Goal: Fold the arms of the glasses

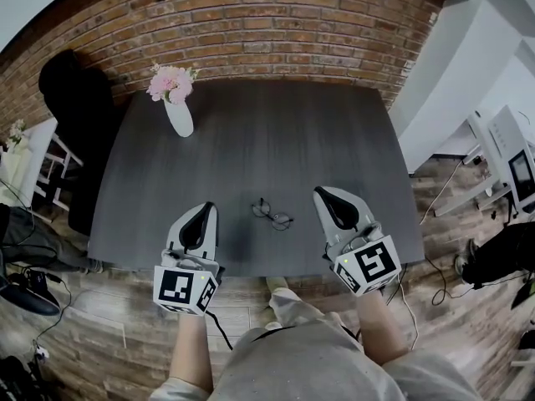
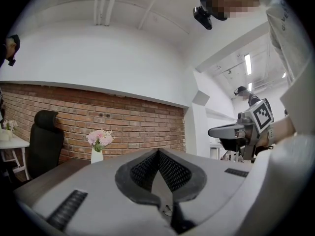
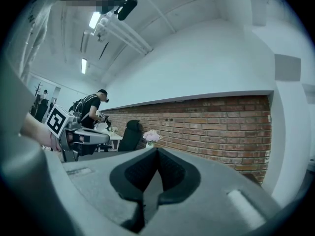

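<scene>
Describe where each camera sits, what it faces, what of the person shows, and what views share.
Head view: on the head, steeply down at table, glasses, forearms, left tool, right tool.
Left gripper view: on the shut left tool, facing the brick wall; right tool at right.
Right gripper view: on the shut right tool, facing that wall; left tool at left.
Shared: the flower vase, in all three.

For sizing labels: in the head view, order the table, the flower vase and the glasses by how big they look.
Largest first:
Dark grey wooden table
White vase with pink flowers
Thin dark-framed glasses, smallest though nearest the camera
</scene>
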